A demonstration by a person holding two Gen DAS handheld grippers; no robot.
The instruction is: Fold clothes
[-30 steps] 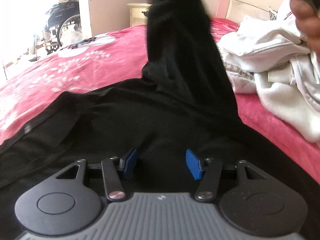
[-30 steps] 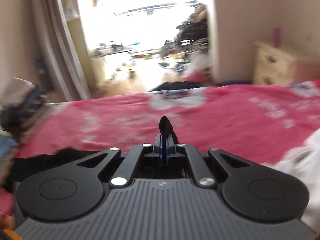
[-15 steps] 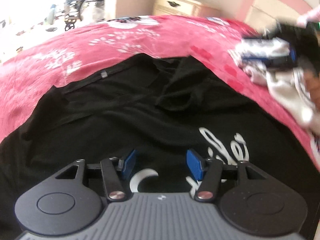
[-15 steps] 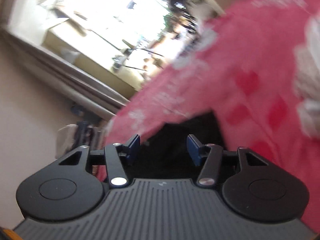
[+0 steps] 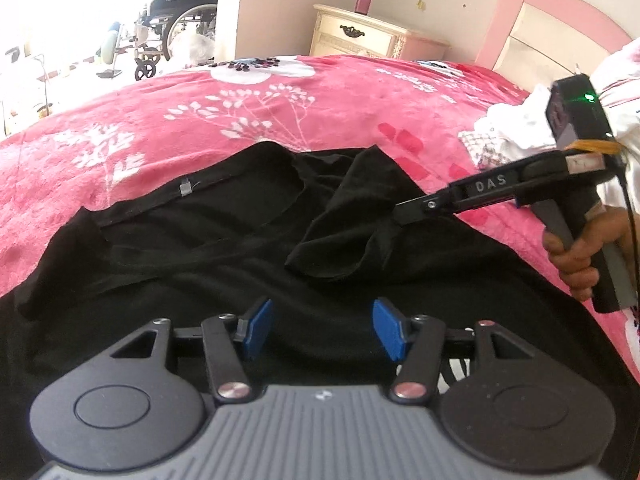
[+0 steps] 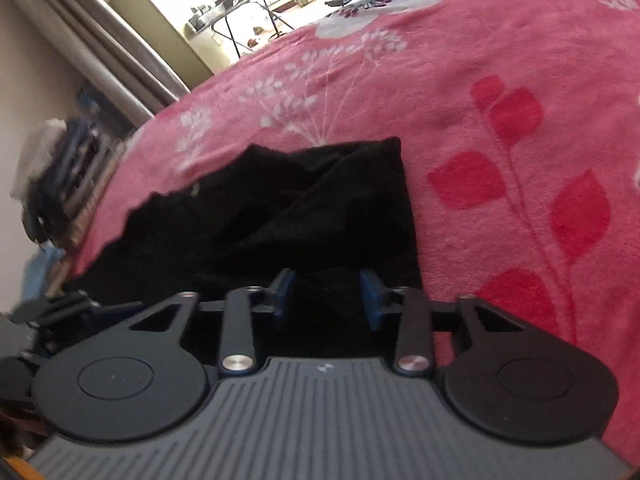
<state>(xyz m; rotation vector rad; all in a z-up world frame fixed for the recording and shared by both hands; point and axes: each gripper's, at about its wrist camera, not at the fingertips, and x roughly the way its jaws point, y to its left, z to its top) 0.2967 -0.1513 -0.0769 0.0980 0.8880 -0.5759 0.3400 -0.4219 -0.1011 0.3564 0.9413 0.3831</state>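
1. The bed (image 5: 280,112) is covered by a plush pink blanket (image 6: 500,80) printed with white sprigs and red leaves; its soft, fuzzy pile fills most of both views.
2. The black shirt (image 5: 200,248) lies spread on the blanket directly under and ahead of both claws, a thin, limp knit. Its collar edge with a small label runs across the far side in the left wrist view.
3. A sleeve (image 5: 344,216) lies folded inward over the shirt's body as a rumpled, pointed flap. It sits ahead and to the right of the left claw and just at the tip of the right claw, so the right hand looks the nearer one for smoothing or folding it.
4. A pile of white clothes (image 5: 512,132) waits at the bed's right edge.
5. The left claw (image 5: 322,330) hovers over the shirt, blue pads apart, holding nothing.
6. The right claw (image 6: 327,294) is likewise parted over black fabric, gripping nothing.
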